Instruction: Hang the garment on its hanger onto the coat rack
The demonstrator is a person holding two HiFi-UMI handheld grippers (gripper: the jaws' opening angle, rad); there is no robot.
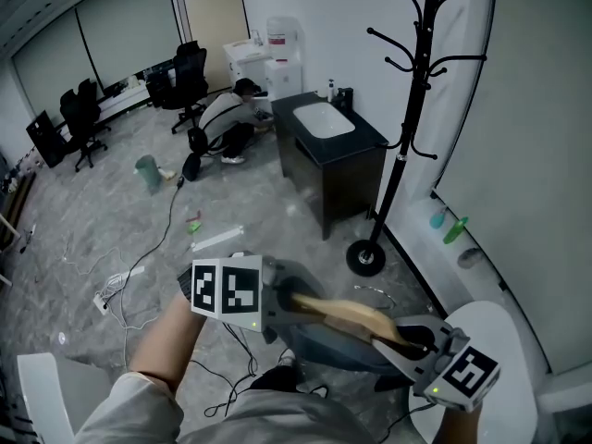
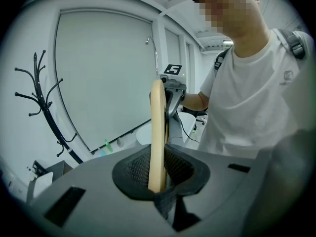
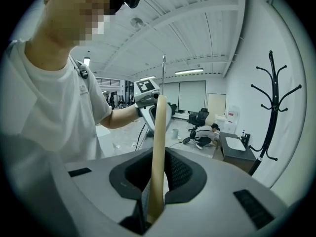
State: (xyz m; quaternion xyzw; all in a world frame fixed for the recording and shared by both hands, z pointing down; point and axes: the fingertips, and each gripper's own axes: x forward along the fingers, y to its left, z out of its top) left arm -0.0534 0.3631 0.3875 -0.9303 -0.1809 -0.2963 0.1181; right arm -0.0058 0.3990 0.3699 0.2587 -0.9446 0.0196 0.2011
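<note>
Spanning the lower middle of the head view, the wooden hanger (image 1: 350, 314) runs from lower-centre toward the lower right, held at both ends. A dark grey garment (image 1: 319, 348) hangs bunched beneath it, close to the person's body at the bottom edge. The left gripper (image 1: 285, 303), with its marker cube at centre-left, has its jaws closed partway onto one end of the hanger. In the left gripper view the pale wood (image 2: 157, 132) rises straight out of the notch between the jaws, pinched there. The right gripper (image 1: 418, 338) clamps the other end in the same way. In its own view the hanger (image 3: 158, 152) stands upright between the jaws, with the thin metal hook (image 3: 164, 68) above it. Each gripper view shows the other gripper at the far end of the wood.

The coat rack (image 1: 407, 128) stands in the upper right of the head view, well apart from the hanger. It is a black pole with curved arms on a round foot, near the pale wall. Left of it sits a black cabinet (image 1: 338, 169) with a white tray (image 1: 324, 118) on top. Further back, at upper centre, a person (image 1: 227, 118) crouches on the floor, and black office chairs (image 1: 190, 81) stand at the upper left. Cables (image 1: 139, 285) trail across the grey floor at lower left. A round white table (image 1: 504, 340) fills the lower right corner.
</note>
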